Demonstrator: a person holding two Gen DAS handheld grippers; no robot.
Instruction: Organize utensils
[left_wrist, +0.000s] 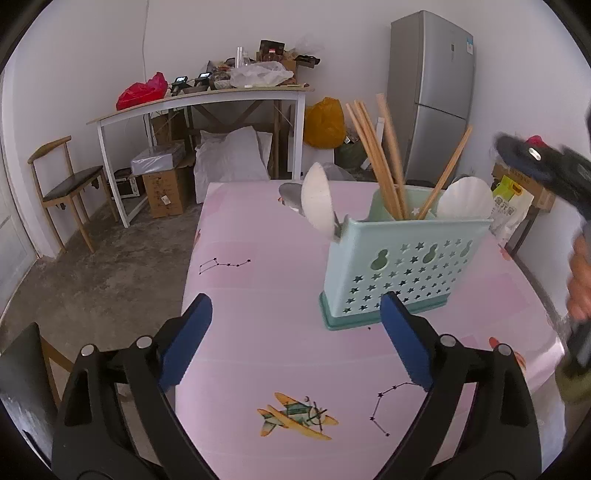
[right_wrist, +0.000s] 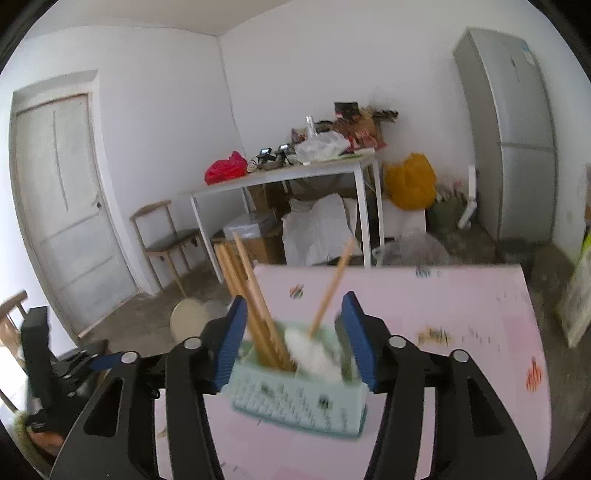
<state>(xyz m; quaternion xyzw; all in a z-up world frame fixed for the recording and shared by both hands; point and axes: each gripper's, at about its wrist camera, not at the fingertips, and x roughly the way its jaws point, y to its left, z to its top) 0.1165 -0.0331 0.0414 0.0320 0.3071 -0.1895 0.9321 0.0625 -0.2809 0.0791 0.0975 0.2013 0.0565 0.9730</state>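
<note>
A mint-green utensil holder (left_wrist: 402, 269) with star holes stands on the pink tablecloth (left_wrist: 258, 332). It holds several wooden chopsticks (left_wrist: 376, 155), two white spoons (left_wrist: 317, 197) and a metal spoon (left_wrist: 291, 195). My left gripper (left_wrist: 295, 332) is open and empty, low over the table in front of the holder. My right gripper (right_wrist: 293, 343) is open and empty, above the holder (right_wrist: 299, 402), which is blurred; chopsticks (right_wrist: 255, 295) and a white spoon (right_wrist: 314, 354) show between its fingers. The right gripper's body (left_wrist: 546, 170) shows at the right edge of the left wrist view.
A white side table (left_wrist: 207, 99) piled with bags and clutter stands at the back wall. A wooden chair (left_wrist: 62, 184) stands at left, a grey fridge (left_wrist: 436, 92) at back right. Boxes and sacks (left_wrist: 229, 158) lie on the floor. A door (right_wrist: 62, 206) is at left.
</note>
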